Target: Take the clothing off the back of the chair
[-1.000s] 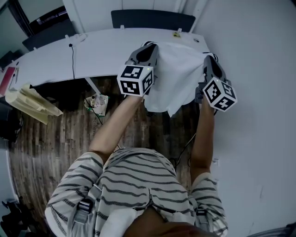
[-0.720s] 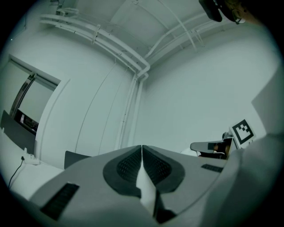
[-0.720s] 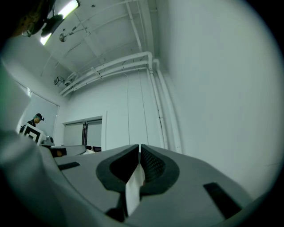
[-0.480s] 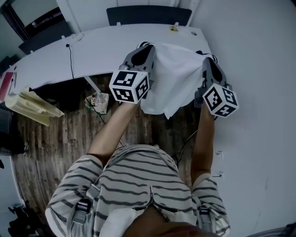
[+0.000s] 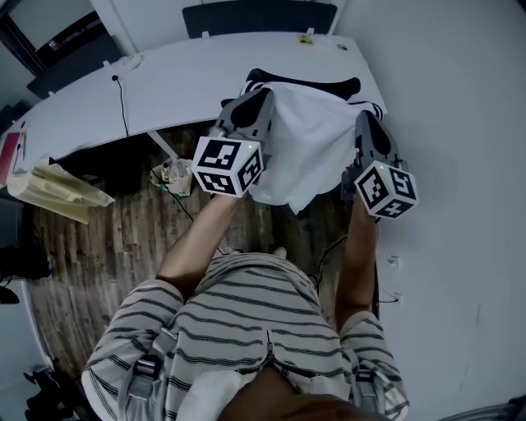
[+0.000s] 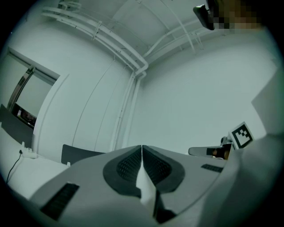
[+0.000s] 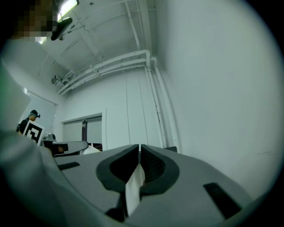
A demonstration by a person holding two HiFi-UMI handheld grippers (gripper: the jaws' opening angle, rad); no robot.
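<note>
A white garment (image 5: 308, 144) hangs spread between my two grippers, in front of the person's chest. My left gripper (image 5: 256, 97) is shut on its left top edge, and a strip of white cloth (image 6: 145, 191) is pinched between the pads. My right gripper (image 5: 366, 120) is shut on the right top edge, with cloth (image 7: 132, 188) wedged in its jaws too. Just beyond the garment's top, the black chair back (image 5: 306, 85) shows bare, with a striped bit (image 5: 375, 108) at its right end. The garment's lower part hangs free over the floor.
A long white curved desk (image 5: 164, 82) runs behind the chair, with a black cable (image 5: 122, 99) on it. Another dark chair (image 5: 259, 16) stands past the desk. A white wall (image 5: 460, 164) closes the right. Yellowish papers (image 5: 49, 185) and small clutter (image 5: 174, 177) lie on the wooden floor.
Both grippers have drawn back toward the person with the white garment held between them. The black chair back, covered before, now shows beyond the garment's top edge.
</note>
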